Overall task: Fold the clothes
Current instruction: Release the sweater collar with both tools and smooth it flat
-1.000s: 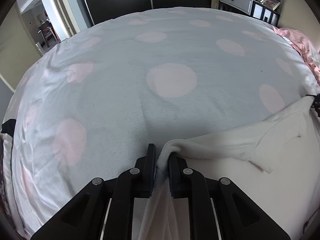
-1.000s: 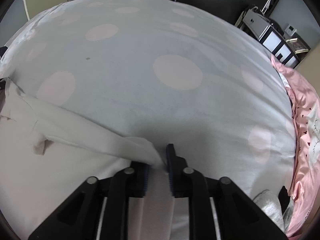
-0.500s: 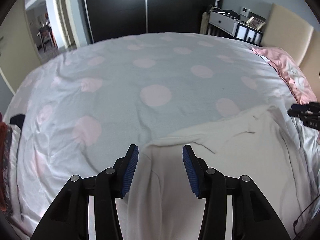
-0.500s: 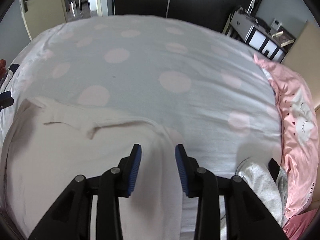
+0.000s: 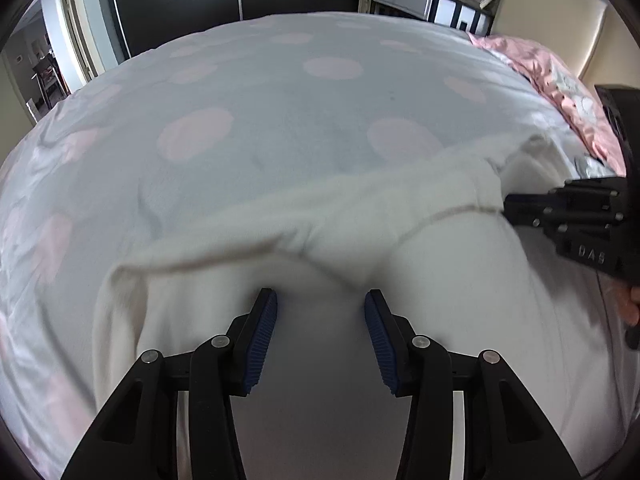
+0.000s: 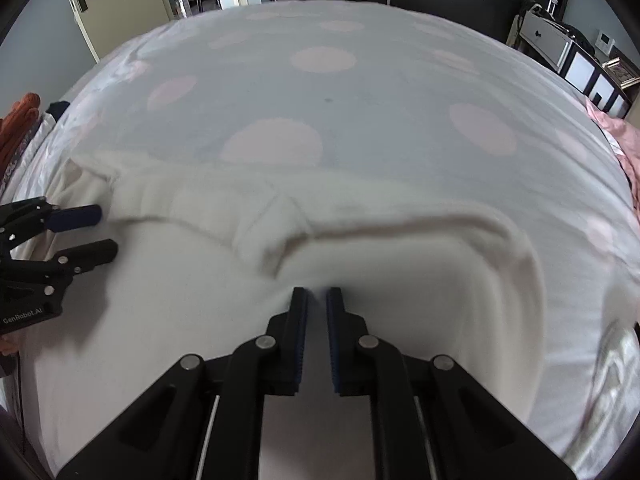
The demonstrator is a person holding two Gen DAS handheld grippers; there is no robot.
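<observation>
Two grippers hang over a white garment (image 5: 440, 280) spread on our polka-dot duvet (image 5: 280, 120). Our left gripper (image 5: 320, 304) has its blue pads (image 5: 266, 320) spread wide, nothing between them. Our right gripper (image 6: 316, 300) has its jaws drawn near together with a thin gap showing; whether cloth sits in it, we cannot tell. We judge the garment's far edge already turned over in a band, so the next fold is in hand. Next, each gripper needs a fresh pinch on an edge. Pink pillows (image 5: 560, 76) lie beyond; no container shows here.
</observation>
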